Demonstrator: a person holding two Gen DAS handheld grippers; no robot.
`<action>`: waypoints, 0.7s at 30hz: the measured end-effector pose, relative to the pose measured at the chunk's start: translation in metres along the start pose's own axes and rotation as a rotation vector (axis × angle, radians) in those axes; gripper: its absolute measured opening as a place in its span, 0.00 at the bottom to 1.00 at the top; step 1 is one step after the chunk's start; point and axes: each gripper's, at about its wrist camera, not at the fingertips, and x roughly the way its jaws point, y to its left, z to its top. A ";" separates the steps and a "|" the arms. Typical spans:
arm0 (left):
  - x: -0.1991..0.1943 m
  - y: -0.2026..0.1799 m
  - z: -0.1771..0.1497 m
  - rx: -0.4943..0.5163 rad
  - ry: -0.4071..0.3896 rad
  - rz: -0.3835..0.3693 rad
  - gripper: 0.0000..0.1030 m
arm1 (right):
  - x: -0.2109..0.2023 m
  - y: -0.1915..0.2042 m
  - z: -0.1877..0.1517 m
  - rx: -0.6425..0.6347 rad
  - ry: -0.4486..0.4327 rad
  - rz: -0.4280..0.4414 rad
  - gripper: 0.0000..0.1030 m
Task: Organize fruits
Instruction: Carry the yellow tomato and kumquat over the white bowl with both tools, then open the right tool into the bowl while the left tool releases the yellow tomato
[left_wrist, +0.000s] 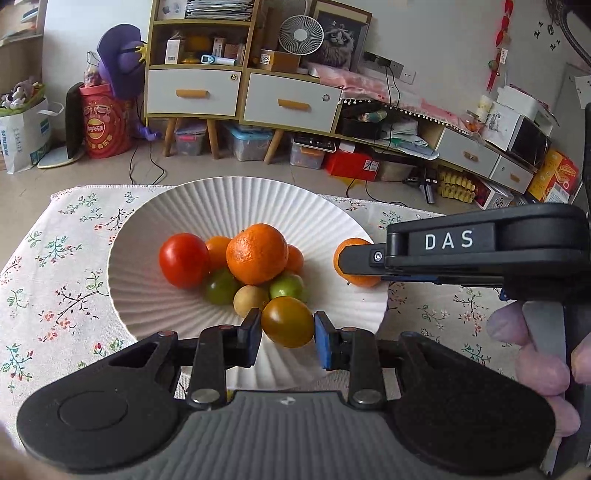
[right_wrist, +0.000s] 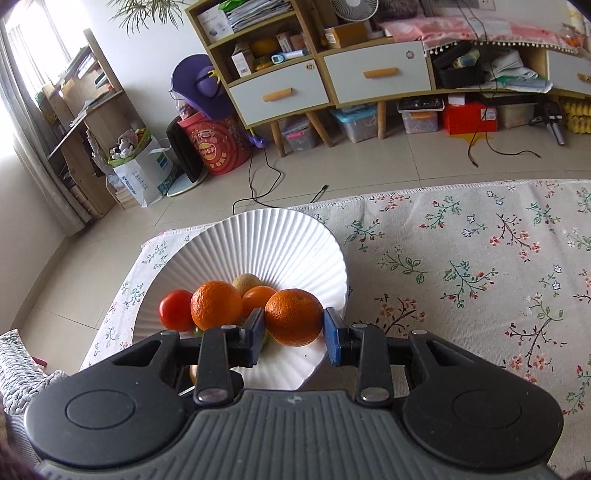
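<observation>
A white ribbed plate (left_wrist: 155, 229) on the floral tablecloth holds a red tomato (left_wrist: 183, 259), a large mandarin (left_wrist: 256, 253), smaller orange fruits, green tomatoes (left_wrist: 221, 287) and a pale round fruit (left_wrist: 249, 300). My left gripper (left_wrist: 287, 328) is shut on a brown-green tomato (left_wrist: 287, 321) over the plate's near side. My right gripper (right_wrist: 294, 325) is shut on a mandarin (right_wrist: 293, 316) above the plate's (right_wrist: 280, 240) right rim; it also shows in the left wrist view (left_wrist: 354, 266), with the mandarin (left_wrist: 343, 254) partly hidden by a finger.
The floral tablecloth (right_wrist: 480, 258) stretches to the right of the plate. Its far edge (right_wrist: 406, 190) drops to a tiled floor with cables, storage boxes and wooden cabinets (left_wrist: 240, 92). A grey cushion (right_wrist: 14, 369) lies at the left.
</observation>
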 end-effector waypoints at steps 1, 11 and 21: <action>0.002 -0.001 0.000 -0.003 0.002 0.003 0.21 | 0.001 0.000 0.000 -0.001 0.001 0.000 0.30; 0.006 -0.004 0.002 -0.024 0.002 0.022 0.22 | 0.001 0.000 0.002 0.009 0.015 0.037 0.32; 0.002 -0.008 0.003 0.002 0.003 0.036 0.40 | -0.012 0.001 0.004 -0.021 0.006 0.024 0.42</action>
